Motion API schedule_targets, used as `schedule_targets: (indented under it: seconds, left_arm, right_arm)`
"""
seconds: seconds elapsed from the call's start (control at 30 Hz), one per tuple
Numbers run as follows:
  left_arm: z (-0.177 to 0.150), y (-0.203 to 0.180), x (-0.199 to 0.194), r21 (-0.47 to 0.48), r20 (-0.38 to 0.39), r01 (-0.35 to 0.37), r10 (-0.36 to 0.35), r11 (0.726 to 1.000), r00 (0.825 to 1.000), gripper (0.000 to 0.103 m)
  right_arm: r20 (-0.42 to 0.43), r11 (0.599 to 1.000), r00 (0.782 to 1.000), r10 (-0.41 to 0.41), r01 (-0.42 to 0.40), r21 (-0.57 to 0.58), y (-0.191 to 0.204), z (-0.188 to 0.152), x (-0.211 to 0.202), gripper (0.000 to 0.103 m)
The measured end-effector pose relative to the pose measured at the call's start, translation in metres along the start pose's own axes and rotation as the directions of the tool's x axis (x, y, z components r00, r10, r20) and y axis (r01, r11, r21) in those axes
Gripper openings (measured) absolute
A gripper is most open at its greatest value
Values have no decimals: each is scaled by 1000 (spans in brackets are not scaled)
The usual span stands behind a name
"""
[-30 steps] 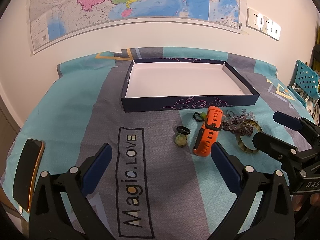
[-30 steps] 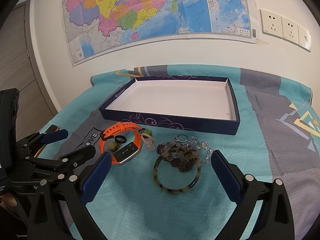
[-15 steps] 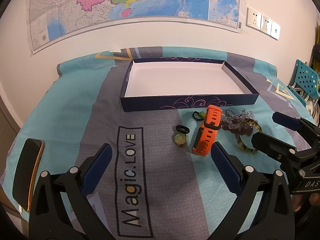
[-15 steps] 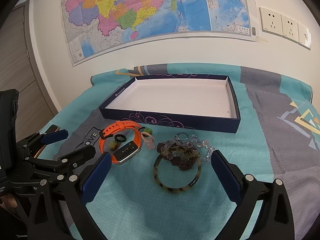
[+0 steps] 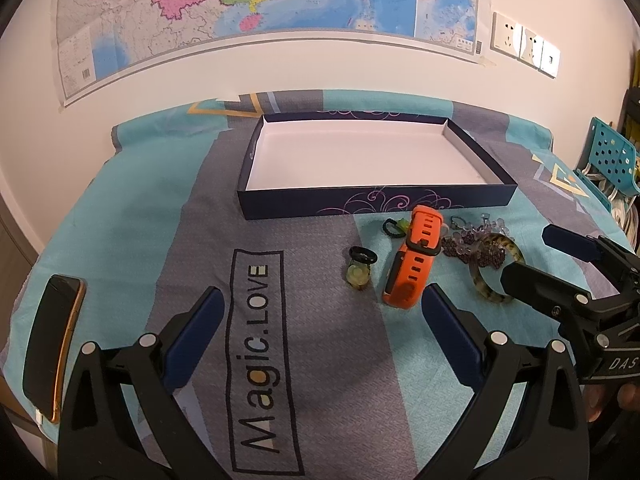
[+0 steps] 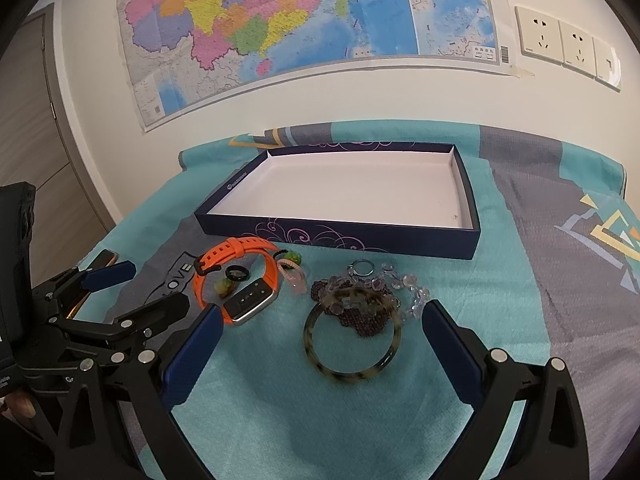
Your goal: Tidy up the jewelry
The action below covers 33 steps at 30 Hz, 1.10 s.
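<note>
Left wrist view: the left gripper (image 5: 322, 312) hangs above the cloth (image 5: 132, 232) with its jaws spread wide and nothing between them. The box (image 5: 372, 202) sits beyond it, white floor bare, no jewelry inside yet. Between box and gripper lie a black ring (image 5: 363, 257) against a small green piece (image 5: 357, 276), and an orange watch (image 5: 414, 260) standing on its edge. To the right of the watch a heap of beads (image 5: 472, 246) overlaps a mottled bangle (image 5: 494, 268). The right gripper (image 5: 536, 260) shows at the right edge, also spread and empty. A phone (image 5: 52, 348) lies at the left edge of the cloth, well apart from the jewelry. Right wrist view: the right gripper (image 6: 320, 316) is released, holding nothing, with the bangle (image 6: 352, 332) lying directly between its fingers. Dark beads (image 6: 362, 312) and clear beads (image 6: 408, 288) rest on and through the bangle's far rim; a metal ring (image 6: 362, 268) lies just behind. The watch (image 6: 240, 280) and a pink ring (image 6: 292, 276) sit to the left. Assessed risks: closing on the bangle could snag the bead strands and drag them along, since they overlap it; the smooth, flat bangle may slip from the pads; small rings may be nudged off position by a finger; the two grippers work close together and could collide.
</note>
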<state>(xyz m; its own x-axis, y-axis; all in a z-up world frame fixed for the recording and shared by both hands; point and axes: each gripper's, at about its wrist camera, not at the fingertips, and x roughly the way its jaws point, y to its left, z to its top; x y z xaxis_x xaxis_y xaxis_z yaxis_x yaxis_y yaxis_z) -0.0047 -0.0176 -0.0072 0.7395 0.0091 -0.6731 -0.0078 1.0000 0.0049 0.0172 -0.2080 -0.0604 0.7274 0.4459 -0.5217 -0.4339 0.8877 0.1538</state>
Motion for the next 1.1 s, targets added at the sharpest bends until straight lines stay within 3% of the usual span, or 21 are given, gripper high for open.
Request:
schedule_targets:
  seconds: [1.1]
  left_arm:
    - [-2,0,6,4,-18,11,-11,1000,1000,97]
  right_arm:
    - [-25,1000,1000,-11,12,14,-8,-2,3,96]
